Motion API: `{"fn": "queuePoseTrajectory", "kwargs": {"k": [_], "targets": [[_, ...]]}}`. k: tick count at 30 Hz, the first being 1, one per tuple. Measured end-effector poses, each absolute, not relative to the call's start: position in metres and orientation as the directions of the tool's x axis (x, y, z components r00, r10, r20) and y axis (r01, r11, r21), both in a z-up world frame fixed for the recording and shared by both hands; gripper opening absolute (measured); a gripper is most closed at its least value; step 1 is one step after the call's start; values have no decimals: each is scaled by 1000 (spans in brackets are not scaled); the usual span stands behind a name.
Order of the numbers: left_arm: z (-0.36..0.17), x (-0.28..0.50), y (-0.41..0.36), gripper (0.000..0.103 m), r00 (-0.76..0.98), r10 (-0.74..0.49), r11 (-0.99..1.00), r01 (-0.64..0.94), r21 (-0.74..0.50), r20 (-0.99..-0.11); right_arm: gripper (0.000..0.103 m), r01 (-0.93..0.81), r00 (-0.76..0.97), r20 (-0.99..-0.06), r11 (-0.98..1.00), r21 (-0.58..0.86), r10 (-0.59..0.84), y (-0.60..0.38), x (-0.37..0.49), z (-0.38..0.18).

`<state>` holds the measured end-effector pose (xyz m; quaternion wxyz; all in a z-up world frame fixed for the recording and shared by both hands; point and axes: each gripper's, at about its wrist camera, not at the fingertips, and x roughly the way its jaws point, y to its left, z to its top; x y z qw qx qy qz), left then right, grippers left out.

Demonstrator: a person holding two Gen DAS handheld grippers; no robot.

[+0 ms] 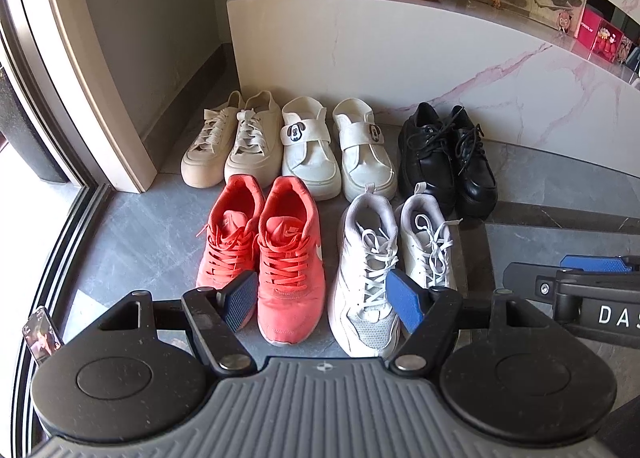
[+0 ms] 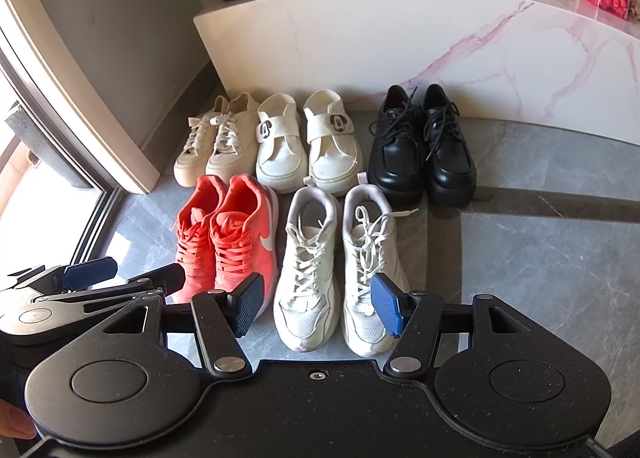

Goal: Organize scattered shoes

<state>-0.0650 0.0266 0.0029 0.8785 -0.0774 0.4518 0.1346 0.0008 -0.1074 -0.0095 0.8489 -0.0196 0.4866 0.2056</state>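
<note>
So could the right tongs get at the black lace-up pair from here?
Probably yes. The right tongs stand open and empty above the white trainers, and the black pair sits at the right end of the back row, with bare floor beside it.

The left hand-held gripper and right hand-held gripper are hovering side by side, tilting downward, jaws standing apart and empty.
</note>
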Motion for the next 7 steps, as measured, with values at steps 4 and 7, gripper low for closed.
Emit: {"fn": "queuePoseTrajectory", "kwargs": {"k": [4, 7], "targets": [[2, -66, 26, 70, 557, 162, 954, -301, -16, -815, 58, -368, 442, -834, 914, 167, 330, -107, 1, -10], [2, -66, 27, 70, 557, 160, 953, -304, -20, -815, 58, -397, 430, -835, 903, 166, 343, -109, 9, -15]]}}
